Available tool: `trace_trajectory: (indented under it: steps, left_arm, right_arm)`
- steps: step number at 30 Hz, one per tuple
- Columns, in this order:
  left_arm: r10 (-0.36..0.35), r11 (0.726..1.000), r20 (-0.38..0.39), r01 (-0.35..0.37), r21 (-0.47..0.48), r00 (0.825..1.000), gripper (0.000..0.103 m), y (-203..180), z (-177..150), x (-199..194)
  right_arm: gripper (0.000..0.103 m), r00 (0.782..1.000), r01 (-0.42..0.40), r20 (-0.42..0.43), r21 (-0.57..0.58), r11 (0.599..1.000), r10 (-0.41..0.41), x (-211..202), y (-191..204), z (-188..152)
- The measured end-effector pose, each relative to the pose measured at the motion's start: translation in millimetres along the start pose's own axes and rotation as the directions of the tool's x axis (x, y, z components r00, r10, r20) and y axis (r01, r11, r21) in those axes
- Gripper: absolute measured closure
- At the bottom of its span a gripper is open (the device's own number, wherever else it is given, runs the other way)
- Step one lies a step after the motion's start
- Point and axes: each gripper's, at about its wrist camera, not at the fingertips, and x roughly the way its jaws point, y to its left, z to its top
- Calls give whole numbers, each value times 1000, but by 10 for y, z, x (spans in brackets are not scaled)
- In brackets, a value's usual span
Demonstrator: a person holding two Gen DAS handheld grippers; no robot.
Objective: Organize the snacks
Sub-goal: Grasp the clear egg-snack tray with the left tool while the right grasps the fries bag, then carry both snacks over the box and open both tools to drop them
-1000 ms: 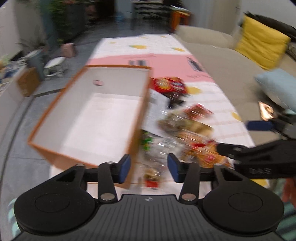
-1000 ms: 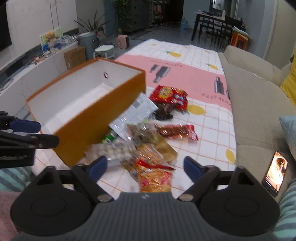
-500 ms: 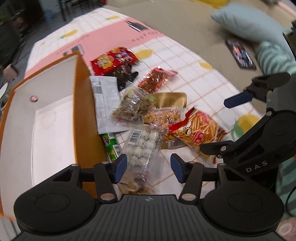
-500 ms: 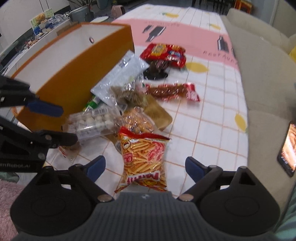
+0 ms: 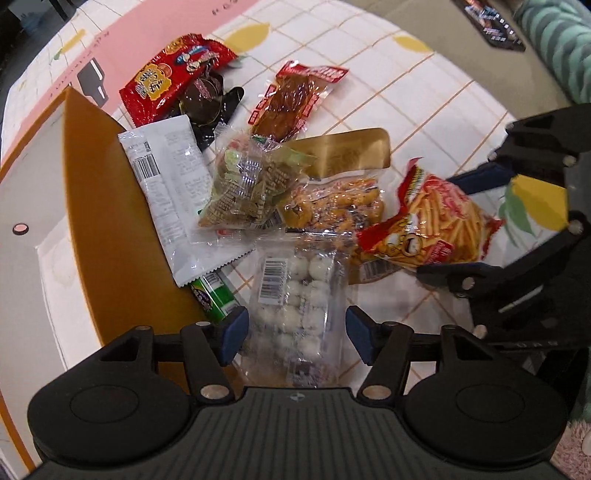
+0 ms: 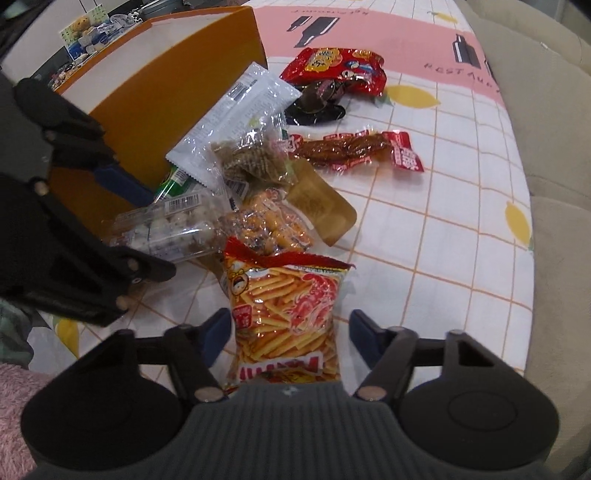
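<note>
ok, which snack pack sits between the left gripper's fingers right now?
The clear pack of white balls, barcode label on top. It lies between the open left gripper; pads not touching. The fries bag is further right.

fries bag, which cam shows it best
The right wrist view: the fries bag lies centred, front up, between the open right claw's pads. The left wrist view shows it off to the side, crumpled and partly behind the right claw.

A beige sofa [image 6: 554, 122] is seen beside a checked cloth [image 6: 454, 229] printed with lemons and a pink band; a cluttered shelf [image 6: 88, 26] is visible behind.
</note>
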Motion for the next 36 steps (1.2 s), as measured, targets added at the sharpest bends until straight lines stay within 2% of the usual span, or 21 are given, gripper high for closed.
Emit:
trace_trajectory:
  steps: [2,5,7,10,17,23,28,30,33,36]
  left_arm:
    - [4,1000,-20,-4,-1,1000,31,3,35,44]
    - [9,1000,-34,-10,-18,999,31,17,68,93]
    - [11,999,-27,-12,-30,1000,37,20,79,108]
    - [19,998,-2,-20,-61,1000,39,12,44,75]
    - [-20,975,113,44,-218,993,41,78,-157,-142]
    - [-9,947,242,87,-311,970,41,92,-383,-585]
    - [6,926,353,128,-355,936,41,252,-576,-1103]
    - [23,918,375,128,-374,927,41,397,-651,-1260]
    - [61,905,377,108,-413,924,41,680,-773,-1456]
    - [147,901,334,13,-433,931,41,924,-871,-1542]
  right_arm:
    - [49,1000,-16,-4,9,1000,16,13,-16,-6]
    - [53,1000,-21,0,13,1000,21,16,-20,-14]
    - [57,1000,-29,4,11,1000,29,8,-15,-14]
    - [61,1000,-22,11,1,1000,22,-11,0,-16]
    - [64,999,-12,48,0,1000,12,-140,22,-27]
    - [64,996,-6,94,11,1000,5,-368,59,-25]
    - [65,984,-40,172,-25,999,44,-703,192,88]
    - [65,977,-69,200,-62,996,80,-831,293,197]
    - [65,959,-132,231,-137,982,161,-1004,491,419]
    - [65,941,-168,255,-221,961,223,-1118,743,688]
